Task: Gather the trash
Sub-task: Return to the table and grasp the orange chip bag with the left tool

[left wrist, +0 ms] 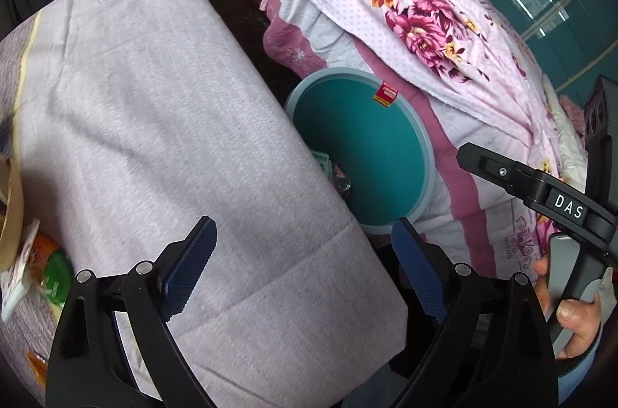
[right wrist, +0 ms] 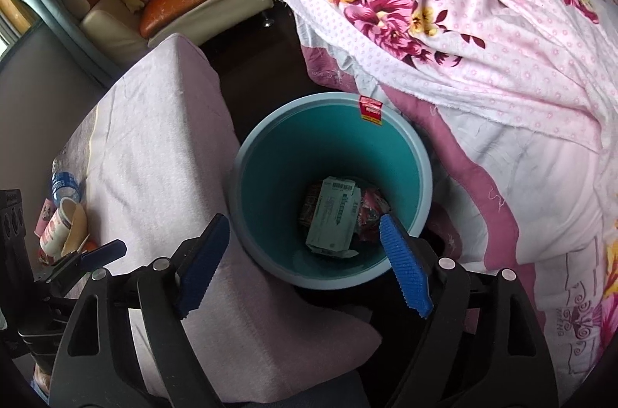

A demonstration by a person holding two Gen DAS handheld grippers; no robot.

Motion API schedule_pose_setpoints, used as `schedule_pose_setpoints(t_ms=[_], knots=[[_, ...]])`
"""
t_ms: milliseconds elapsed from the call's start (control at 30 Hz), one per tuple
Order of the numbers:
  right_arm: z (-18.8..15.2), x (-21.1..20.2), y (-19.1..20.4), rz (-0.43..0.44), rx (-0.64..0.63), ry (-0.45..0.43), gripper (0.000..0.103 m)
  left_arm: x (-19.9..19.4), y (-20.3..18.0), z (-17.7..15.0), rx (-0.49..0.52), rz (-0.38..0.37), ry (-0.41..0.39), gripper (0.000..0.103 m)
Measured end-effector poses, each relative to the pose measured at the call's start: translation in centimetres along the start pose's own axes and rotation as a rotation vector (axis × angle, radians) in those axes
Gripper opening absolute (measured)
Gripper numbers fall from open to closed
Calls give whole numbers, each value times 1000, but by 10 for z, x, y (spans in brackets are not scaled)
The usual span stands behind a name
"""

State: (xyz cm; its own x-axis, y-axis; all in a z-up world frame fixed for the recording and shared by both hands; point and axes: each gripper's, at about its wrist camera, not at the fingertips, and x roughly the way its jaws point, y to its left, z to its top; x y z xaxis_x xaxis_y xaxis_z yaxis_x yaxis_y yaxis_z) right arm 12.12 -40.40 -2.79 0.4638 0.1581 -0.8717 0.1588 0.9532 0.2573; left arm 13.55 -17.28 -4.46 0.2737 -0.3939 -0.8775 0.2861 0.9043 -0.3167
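- Right hand-held gripper [right wrist: 305, 265]: jaws spread wide, nothing between them, poised above the bin [right wrist: 421, 153].
- Bin stands on the floor, between the worktop [right wrist: 154, 153] edge and the bed [right wrist: 502, 153].
- In the bin: pale green box [right wrist: 332, 219], red wrapper [right wrist: 370, 211] beside it.
- Left hand-held gripper [left wrist: 305, 273]: jaws wide apart, empty, over the worktop's edge nearest the bin.
- Paper cup [right wrist: 58, 226] and blue-labelled bottle [right wrist: 63, 182] lie on the worktop's far side.
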Motion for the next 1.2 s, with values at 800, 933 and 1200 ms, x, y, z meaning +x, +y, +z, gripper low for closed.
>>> schedule_pose_setpoints(t_ms=[800, 933, 1200], knots=[[-65, -14, 146, 121, -245, 113, 79, -115, 118, -102, -123, 119, -105, 92], [-87, -8, 177, 150, -310, 153, 79, -130, 147, -122, -170, 153, -106, 92], [-118, 1, 217, 188, -390, 216, 79, -141, 193, -164, -244, 190, -90, 92]])
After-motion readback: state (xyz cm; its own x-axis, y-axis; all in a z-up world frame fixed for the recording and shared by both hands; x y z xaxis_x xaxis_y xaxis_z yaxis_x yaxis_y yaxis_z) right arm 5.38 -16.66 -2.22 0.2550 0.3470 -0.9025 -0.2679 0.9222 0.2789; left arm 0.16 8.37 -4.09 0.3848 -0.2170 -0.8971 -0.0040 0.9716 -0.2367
